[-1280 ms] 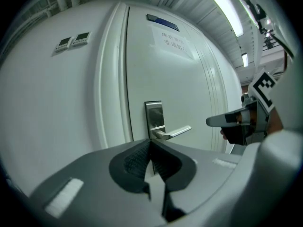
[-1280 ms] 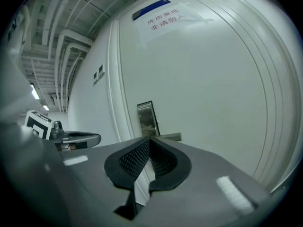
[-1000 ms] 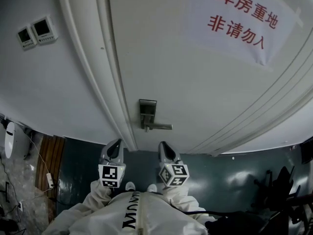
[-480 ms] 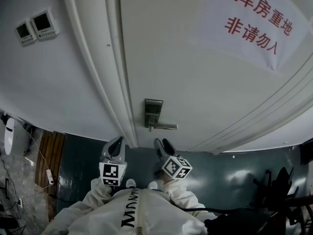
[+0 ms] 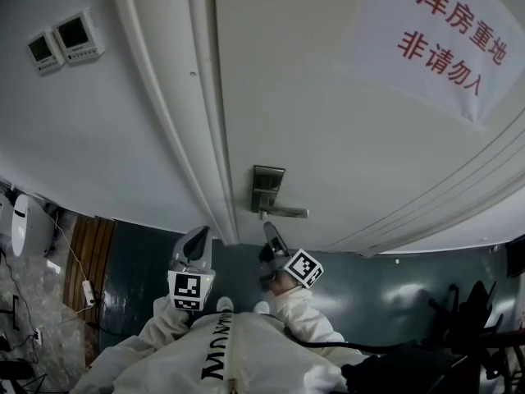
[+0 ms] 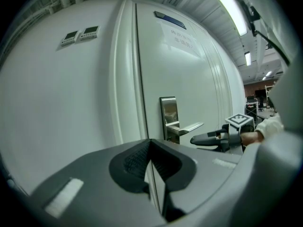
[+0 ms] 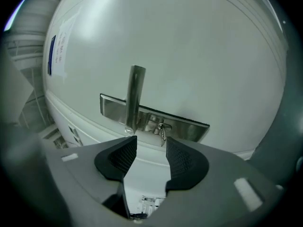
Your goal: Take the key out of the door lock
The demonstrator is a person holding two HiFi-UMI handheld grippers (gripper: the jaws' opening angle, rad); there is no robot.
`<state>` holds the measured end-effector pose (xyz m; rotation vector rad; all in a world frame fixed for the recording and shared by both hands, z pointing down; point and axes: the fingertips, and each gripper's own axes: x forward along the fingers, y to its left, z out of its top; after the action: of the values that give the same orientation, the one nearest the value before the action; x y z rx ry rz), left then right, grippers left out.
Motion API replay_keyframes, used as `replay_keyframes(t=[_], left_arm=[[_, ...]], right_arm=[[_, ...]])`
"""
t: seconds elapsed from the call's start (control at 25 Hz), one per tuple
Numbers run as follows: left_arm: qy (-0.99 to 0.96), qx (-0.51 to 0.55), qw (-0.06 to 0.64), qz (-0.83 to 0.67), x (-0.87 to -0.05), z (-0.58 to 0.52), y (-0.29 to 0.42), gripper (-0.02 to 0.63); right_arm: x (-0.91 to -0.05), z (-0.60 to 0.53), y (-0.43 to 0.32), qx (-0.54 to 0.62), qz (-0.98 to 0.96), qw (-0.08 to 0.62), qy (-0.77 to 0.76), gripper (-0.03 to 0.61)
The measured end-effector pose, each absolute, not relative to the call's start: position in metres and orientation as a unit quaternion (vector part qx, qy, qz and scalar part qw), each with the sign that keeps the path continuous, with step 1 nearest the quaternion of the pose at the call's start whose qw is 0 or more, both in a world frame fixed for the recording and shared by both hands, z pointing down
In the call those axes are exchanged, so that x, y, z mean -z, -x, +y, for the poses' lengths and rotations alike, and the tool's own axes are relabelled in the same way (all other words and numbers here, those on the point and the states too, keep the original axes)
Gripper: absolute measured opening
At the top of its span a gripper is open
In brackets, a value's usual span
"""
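A steel lock plate (image 5: 267, 189) with a lever handle (image 5: 287, 213) sits on the white door. In the right gripper view a small key (image 7: 162, 130) on a ring sticks out of the plate (image 7: 187, 126) beside the handle (image 7: 134, 98). My right gripper (image 7: 150, 148) is rolled on its side just short of the key; its jaws stand apart and are closing, with nothing between the pads. In the head view my right gripper (image 5: 269, 231) points up at the handle. My left gripper (image 5: 197, 240) hangs lower left of the lock, shut and holding nothing (image 6: 150, 144).
A paper sign (image 5: 447, 39) with red characters hangs on the upper right of the door. Two wall control panels (image 5: 61, 41) sit left of the moulded door frame (image 5: 176, 113). Dark office chairs (image 5: 476, 318) stand on the floor at the right.
My right gripper has risen toward the lock, rolled over so its marker cube tilts, and its jaws have come apart. The left gripper has hardly moved.
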<state>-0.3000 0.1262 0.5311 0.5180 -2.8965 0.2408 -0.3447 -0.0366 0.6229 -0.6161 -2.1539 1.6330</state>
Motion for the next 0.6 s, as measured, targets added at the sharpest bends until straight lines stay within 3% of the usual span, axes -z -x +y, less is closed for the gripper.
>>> replay_keyframes(t=[0.6], left_arm=[[-0.167, -0.08, 0.101, -0.978, -0.534, 0.144, 0.298, 0.0]], right_arm=[[-0.649, -0.03, 0.365, -0.666, -0.697, 0.17, 0.202, 0.167]])
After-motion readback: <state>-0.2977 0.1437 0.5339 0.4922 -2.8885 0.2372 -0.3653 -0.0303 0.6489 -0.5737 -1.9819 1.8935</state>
